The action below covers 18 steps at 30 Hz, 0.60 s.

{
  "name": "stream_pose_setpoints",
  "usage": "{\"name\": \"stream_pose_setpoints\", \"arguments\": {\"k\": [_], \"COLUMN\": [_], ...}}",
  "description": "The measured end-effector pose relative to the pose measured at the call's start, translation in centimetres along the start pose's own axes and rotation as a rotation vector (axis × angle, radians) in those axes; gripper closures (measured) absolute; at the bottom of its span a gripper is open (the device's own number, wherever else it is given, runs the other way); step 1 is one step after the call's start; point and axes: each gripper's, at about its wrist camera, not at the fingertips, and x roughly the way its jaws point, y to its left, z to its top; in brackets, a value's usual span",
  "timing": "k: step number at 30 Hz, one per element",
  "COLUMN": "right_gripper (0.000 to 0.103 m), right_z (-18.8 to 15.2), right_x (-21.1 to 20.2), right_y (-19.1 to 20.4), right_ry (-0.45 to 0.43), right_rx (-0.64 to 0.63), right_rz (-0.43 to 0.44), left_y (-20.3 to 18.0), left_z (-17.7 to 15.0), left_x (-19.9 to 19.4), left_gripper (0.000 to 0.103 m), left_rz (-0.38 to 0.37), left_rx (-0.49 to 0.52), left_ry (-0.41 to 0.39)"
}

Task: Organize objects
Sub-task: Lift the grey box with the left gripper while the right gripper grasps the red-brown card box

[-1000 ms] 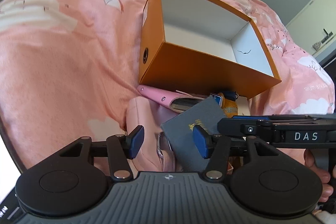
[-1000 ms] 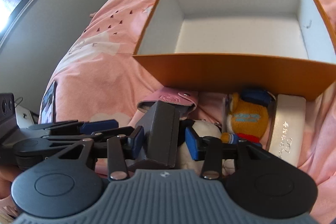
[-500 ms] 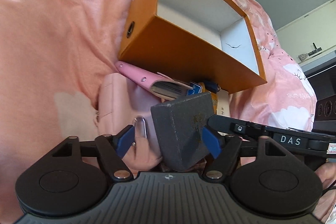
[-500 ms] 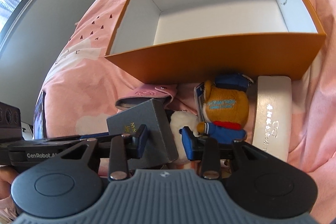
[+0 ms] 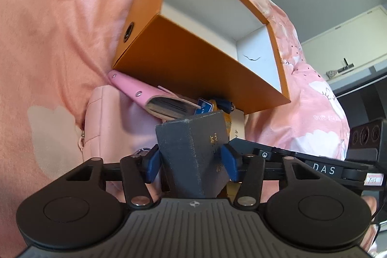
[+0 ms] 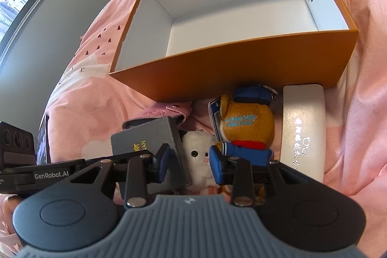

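pink bedspread [image 5: 60,40]; gray booklet [image 5: 193,149] upright

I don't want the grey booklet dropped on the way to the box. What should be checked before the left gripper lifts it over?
1. Left gripper grip: both blue pads press the grey booklet - ok.
2. Hold depth: the pads sit low on the booklet, which is tilted - cannot tell if secure.
3. Right gripper released: open, with one pad beside the booklet's edge; contact - cannot tell.
4. Orange box ready: open top, white interior bare - ok.
5. Path: box's near wall rises between booklet and opening; must lift over - not ok yet.
6. White plush beside the booklet; snagging - cannot tell.
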Motion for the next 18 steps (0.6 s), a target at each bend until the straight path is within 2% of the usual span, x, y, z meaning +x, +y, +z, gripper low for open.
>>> {"name": "stream_pose_setpoints", "arguments": {"k": [5,8,14,18], "right_gripper": [0.064,0.063,0.046,0.044], "right_z": [0.3,0.5,-0.3,-1.1], "right_x": [-1.7,-2.7,-1.8,-0.2], "right_y": [0.4,0.0,-0.1,0.5], "right_ry": [-0.002,0.042,0.258,0.358], "right_rx": [-0.121,-0.213,-0.417,-0.541], "right_rz": [-0.073,-0.129,-0.162,-0.158], "left_y": [-0.9,-1.7,-2.9,-3.5], "left_z": [0.1,0.1,-0.1,-0.1], "left_x": [-0.8,-1.2,-2.2,-2.3], "left_gripper": [0.053,0.055,0.064,0.064], "left_rz": [-0.009,-0.005,0.01,0.022], "left_rx": [0.048,0.09,0.157,0.186], "left_ry": [-0.025,-0.032,-0.064,-0.07]}}
